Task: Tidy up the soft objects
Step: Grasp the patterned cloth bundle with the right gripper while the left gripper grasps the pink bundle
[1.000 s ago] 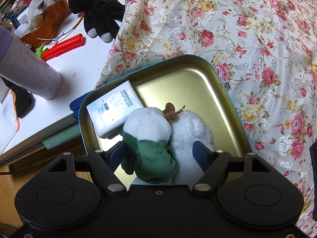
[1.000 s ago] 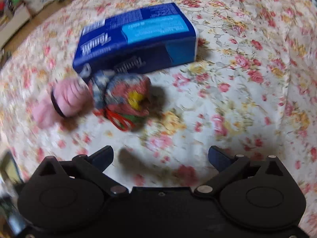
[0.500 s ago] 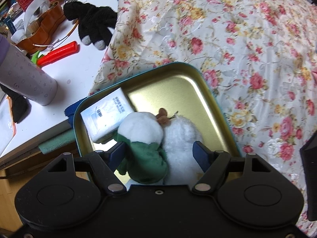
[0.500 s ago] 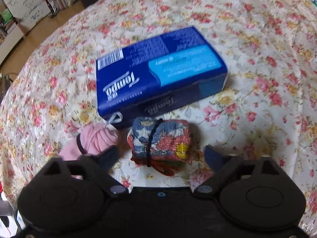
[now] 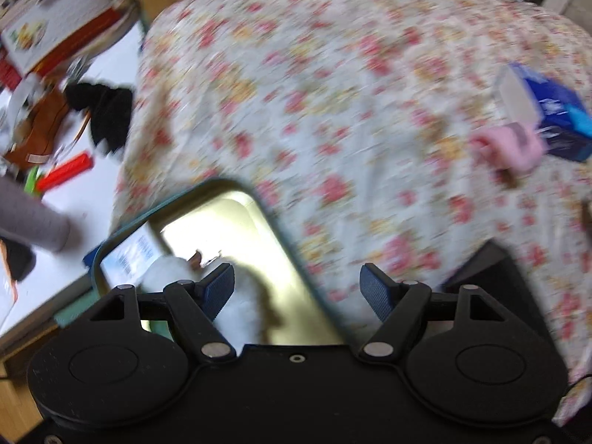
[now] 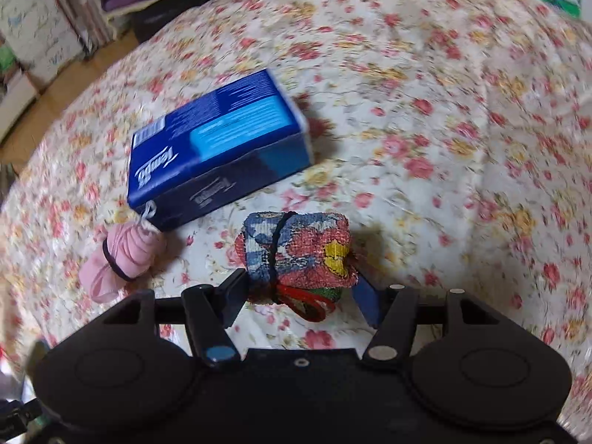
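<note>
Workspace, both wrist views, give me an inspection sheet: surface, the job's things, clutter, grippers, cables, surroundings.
Surface: floral bedspread, wrinkled; white desk beside it.
Job's things: gold tin at the bedspread's edge holds a white plush toy and a white tissue pack. Colourful cloth bundle, pink roll and blue tissue box lie on the bedspread.
Clutter: black gloves, red tool, grey bottle on the desk.
Grippers: left gripper opening, nothing between its jaws; right gripper closing, pads against the cloth bundle.
Cables: nothing seen.
Surroundings: wooden floor, storage boxes; left view blurred.
</note>
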The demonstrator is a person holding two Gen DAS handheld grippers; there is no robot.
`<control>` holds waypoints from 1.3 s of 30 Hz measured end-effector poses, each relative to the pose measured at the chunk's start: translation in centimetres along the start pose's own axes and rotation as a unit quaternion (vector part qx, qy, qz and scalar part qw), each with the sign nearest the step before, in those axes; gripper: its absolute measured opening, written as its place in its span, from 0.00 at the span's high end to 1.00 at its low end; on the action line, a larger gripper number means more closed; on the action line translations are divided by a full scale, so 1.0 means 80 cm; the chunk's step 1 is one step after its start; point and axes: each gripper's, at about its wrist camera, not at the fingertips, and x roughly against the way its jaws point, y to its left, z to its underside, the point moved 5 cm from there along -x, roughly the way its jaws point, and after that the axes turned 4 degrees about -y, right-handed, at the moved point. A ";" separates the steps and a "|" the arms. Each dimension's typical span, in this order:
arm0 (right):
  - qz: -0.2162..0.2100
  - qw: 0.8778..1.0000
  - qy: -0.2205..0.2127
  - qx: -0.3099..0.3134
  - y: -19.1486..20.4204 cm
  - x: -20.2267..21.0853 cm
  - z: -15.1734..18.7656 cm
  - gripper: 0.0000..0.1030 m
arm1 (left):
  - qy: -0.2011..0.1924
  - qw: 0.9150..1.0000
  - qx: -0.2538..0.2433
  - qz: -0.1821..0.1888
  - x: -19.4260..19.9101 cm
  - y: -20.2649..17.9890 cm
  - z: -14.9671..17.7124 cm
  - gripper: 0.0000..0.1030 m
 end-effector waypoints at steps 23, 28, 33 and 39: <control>-0.017 0.996 -0.014 -0.083 -0.060 -0.030 -0.006 0.41 | 0.035 0.997 -0.044 0.058 -0.050 -0.244 -0.108 0.16; -0.010 0.997 -0.033 -0.069 -0.056 -0.024 -0.008 0.41 | 0.048 0.998 -0.019 0.039 -0.077 -0.243 -0.116 0.16; -0.004 0.998 -0.048 -0.045 -0.047 -0.022 -0.007 0.41 | 0.057 0.998 -0.009 0.019 -0.096 -0.239 -0.120 0.16; -0.005 0.998 -0.053 -0.034 -0.043 -0.021 -0.006 0.41 | 0.068 0.997 0.007 0.024 -0.109 -0.236 -0.123 0.16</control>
